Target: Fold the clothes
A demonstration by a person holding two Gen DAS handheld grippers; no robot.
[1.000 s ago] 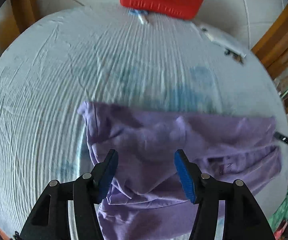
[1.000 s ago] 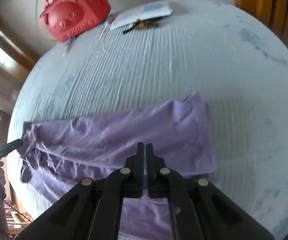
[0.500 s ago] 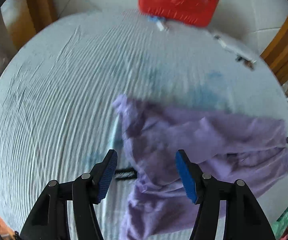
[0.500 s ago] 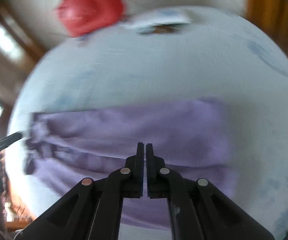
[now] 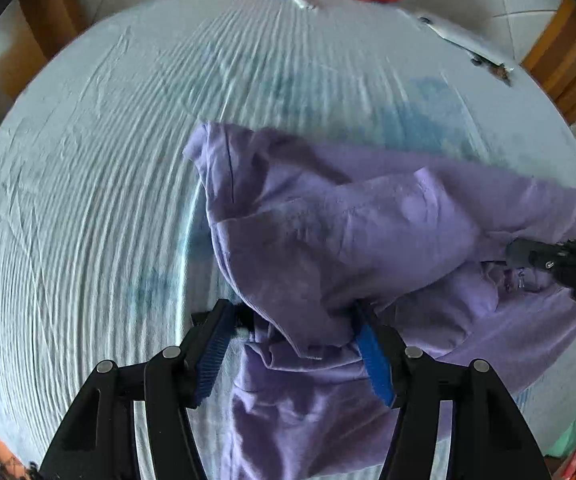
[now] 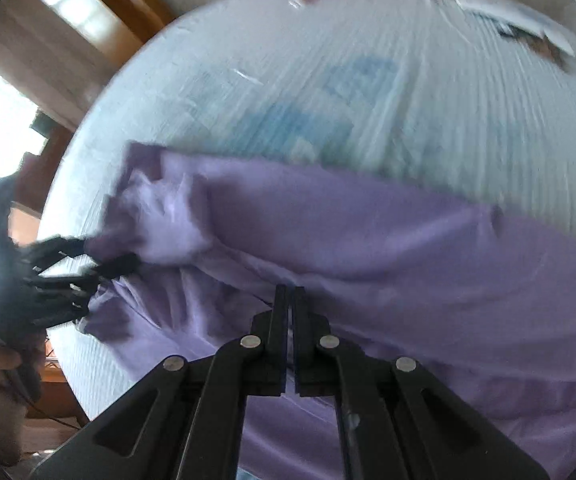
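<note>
Purple garment (image 5: 328, 240) now bunched higher on pale blue sheet (image 5: 88, 200); left tool (image 5: 292, 344) half-open, straddling a fold; right tool (image 6: 289, 308) fully closed, grip unclear.

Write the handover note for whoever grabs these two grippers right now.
Left gripper: jaws apart, a bunch of the purple garment between the pads; grip uncertain.
Right gripper: shut, apparently pinching the garment's other end.
Garment: crumpled, partly doubled over, near edge of the pale blue sheet.
Done: one loose fold-over at most.
Left: flatten it, make clean folds.
</note>
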